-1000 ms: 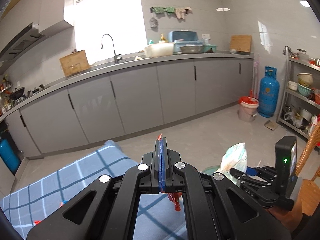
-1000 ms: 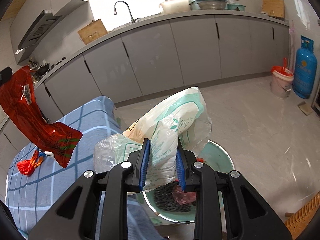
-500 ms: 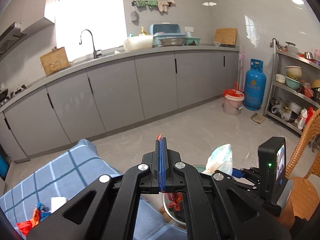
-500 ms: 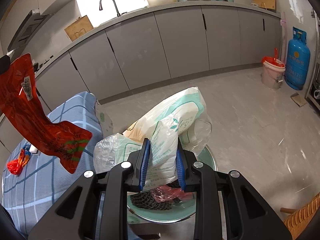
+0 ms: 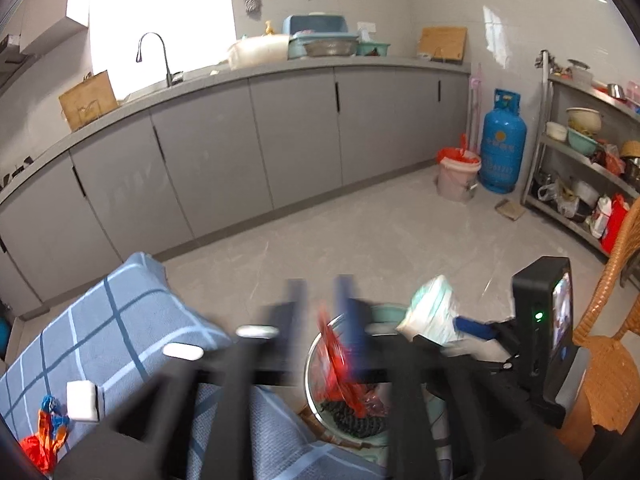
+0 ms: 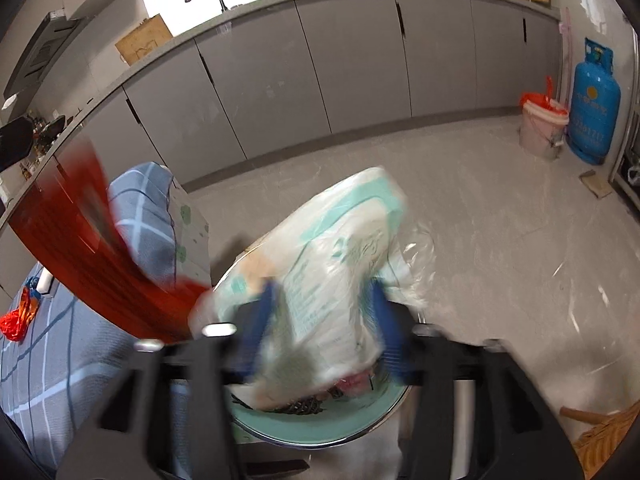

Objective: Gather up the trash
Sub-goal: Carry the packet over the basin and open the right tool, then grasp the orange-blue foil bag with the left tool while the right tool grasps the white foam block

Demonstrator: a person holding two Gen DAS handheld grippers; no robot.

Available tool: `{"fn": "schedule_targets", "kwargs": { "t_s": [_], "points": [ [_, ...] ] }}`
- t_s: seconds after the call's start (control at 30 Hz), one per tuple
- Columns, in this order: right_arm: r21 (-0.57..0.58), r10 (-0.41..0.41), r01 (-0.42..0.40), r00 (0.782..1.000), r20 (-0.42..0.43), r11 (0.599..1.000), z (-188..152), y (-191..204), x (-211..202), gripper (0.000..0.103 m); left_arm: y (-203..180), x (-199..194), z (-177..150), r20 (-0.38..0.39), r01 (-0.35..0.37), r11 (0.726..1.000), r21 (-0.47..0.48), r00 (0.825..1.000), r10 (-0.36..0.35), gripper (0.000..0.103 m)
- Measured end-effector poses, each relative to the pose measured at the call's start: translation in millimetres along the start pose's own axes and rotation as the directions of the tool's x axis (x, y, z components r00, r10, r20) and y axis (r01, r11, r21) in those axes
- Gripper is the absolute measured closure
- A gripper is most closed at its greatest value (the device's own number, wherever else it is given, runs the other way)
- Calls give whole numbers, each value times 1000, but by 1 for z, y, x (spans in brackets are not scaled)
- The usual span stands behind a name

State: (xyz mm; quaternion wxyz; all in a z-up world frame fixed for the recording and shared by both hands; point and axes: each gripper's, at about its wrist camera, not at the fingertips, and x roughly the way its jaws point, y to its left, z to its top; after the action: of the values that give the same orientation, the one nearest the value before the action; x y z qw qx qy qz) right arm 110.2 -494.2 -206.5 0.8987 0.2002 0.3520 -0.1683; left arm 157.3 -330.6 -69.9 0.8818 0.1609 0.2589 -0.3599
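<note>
Left tongs [image 5: 320, 300] look spread with the red wrapper [image 5: 340, 364] dropping over the basin [image 6: 320, 436], right tongs [image 6: 320, 324] spread around the white-green bag [image 6: 344, 276], which could snag and miss the rim.

One blue gas cylinder [image 5: 503, 144]. One pink bucket [image 5: 457, 174]. One faucet [image 5: 160, 56]. Two wooden cutting boards [image 5: 88, 99] [image 5: 443, 43] on the counter. One green bin [image 6: 316, 430]. One red wrapper [image 6: 88, 248]. One white-and-teal plastic bag [image 6: 340, 280].
</note>
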Motion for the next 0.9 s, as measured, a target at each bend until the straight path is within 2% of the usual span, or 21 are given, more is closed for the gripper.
{"fn": "schedule_targets", "kwargs": {
  "t_s": [0.17,0.23,0.37,0.4,0.47,0.6,0.7,0.8,0.9],
  "points": [
    [35,-12,13,1000,-26,999,-9,-6,8,31,10,-2,-7,-1,-34,999,-1,999,34,52],
    [46,-11,12,1000,-22,999,-10,-8,6,28,16,-4,-10,-7,-47,999,-6,999,47,42],
    [58,-12,12,1000,-10,998,-11,-9,1,25,34,-13,-18,-13,-96,995,-15,995,96,40],
    [63,-9,10,1000,-10,998,-10,-9,-1,24,38,-15,-19,-13,-113,994,-15,994,112,33],
    [69,-5,5,1000,-4,998,-10,-8,-5,21,51,-24,-26,-4,-159,987,-16,987,159,27],
    [59,8,-8,1000,0,998,-12,5,-11,19,79,-39,-38,-10,-250,968,-29,968,249,19],
    [38,26,-27,1000,3,999,-12,19,-16,19,106,-52,-54,-32,-334,942,-41,943,332,17],
    [7,51,-51,999,11,999,-9,38,-21,19,133,-61,-69,-72,-389,919,-62,920,384,17],
    [-34,76,-76,997,12,997,-6,60,-23,18,166,-74,-92,-123,-451,888,-88,890,440,17]
  ]
}}
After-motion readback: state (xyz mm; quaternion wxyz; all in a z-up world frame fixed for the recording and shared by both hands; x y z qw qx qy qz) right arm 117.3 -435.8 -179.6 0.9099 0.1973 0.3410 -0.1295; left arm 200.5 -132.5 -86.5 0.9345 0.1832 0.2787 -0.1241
